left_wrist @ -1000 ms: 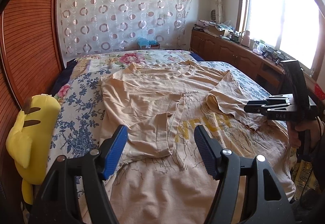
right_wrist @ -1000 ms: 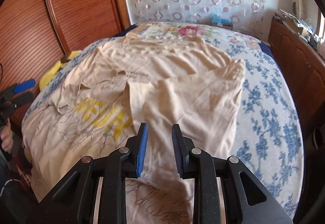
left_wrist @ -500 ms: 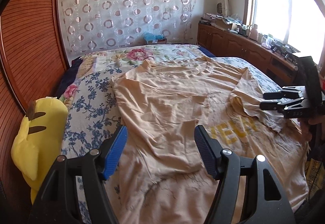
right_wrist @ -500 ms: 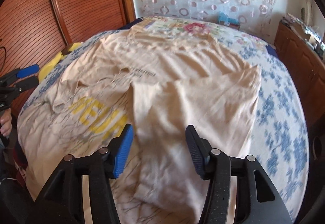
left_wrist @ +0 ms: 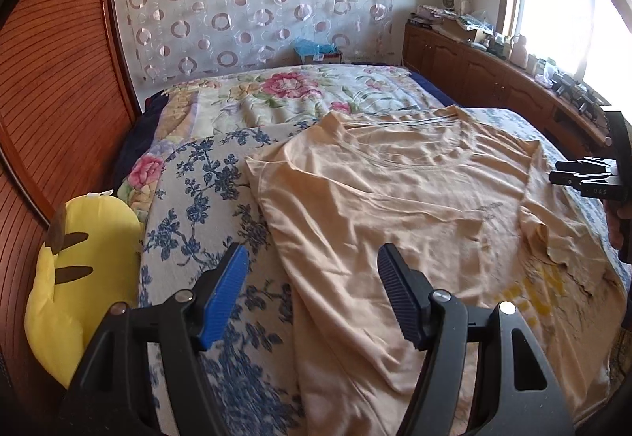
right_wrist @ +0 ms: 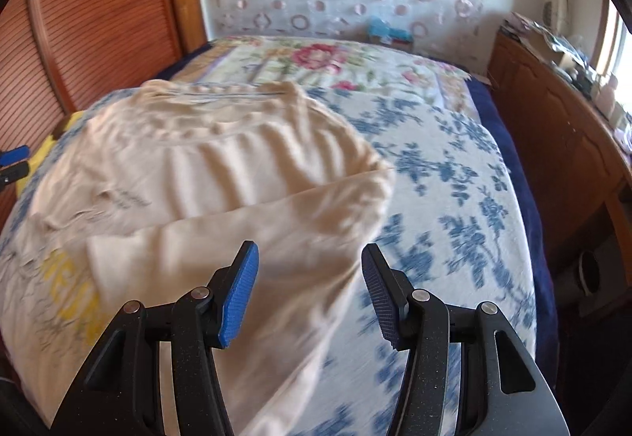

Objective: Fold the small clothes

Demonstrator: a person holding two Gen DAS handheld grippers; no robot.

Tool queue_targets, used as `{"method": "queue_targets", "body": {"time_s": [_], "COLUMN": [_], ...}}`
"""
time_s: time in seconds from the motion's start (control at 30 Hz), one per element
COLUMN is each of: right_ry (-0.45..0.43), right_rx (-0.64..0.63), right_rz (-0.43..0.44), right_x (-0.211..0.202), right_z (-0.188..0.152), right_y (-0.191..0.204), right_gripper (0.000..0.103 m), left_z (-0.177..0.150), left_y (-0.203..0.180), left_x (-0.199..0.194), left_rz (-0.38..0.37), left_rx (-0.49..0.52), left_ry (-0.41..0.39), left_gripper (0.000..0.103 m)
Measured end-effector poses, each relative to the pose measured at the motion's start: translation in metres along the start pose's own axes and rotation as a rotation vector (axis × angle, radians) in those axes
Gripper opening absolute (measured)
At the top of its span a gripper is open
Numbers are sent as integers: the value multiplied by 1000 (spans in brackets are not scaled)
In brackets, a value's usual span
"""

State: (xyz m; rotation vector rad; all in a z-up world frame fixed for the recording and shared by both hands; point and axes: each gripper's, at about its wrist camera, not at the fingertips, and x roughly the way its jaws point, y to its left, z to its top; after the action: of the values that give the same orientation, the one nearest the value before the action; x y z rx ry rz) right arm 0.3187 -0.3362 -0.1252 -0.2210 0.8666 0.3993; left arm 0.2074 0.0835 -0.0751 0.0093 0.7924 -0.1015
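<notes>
A beige T-shirt [left_wrist: 414, 206] with yellow lettering lies spread on the bed, both side parts folded inward over its middle. It also shows in the right wrist view [right_wrist: 205, 191], blurred. My left gripper [left_wrist: 312, 293] is open and empty, above the shirt's left folded edge. My right gripper [right_wrist: 310, 289] is open and empty, above the shirt's right folded edge. The right gripper also shows at the right edge of the left wrist view [left_wrist: 592, 179].
The bed has a blue floral cover [left_wrist: 197, 206] and a flowered quilt [left_wrist: 284, 96] at the far end. A yellow plush toy [left_wrist: 79, 278] lies at the bed's left edge by the wooden wall. A wooden cabinet [right_wrist: 561, 143] runs along the right side.
My right gripper opened and let go of the shirt's right side, which now lies folded inward. Both grippers have swung outward toward the shirt's side edges.
</notes>
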Motion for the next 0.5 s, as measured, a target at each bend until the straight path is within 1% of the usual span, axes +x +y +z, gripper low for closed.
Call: {"method": "queue_targets", "body": {"time_s": [0.1,0.23,0.37,0.5], "right_ry": [12,26,14,0], "right_rx": [18,67,42,32], "right_rz": [-10,-2,-30,-38], "right_x": [14,29,35,39], "right_z": [8,16,21,23], "right_y": [-14,-28,-24,-21], "right_gripper": [55,56,57,62], "left_z": [8,21,31,38], "left_y": [13,26,30,33], "left_x": [21,49,69,84], "left_rz": [-7,8,12,8], "left_rx": [-23,-33,-25,-17], "left_ry": [38,76,98,118], "left_gripper": [68,68,68,68]}}
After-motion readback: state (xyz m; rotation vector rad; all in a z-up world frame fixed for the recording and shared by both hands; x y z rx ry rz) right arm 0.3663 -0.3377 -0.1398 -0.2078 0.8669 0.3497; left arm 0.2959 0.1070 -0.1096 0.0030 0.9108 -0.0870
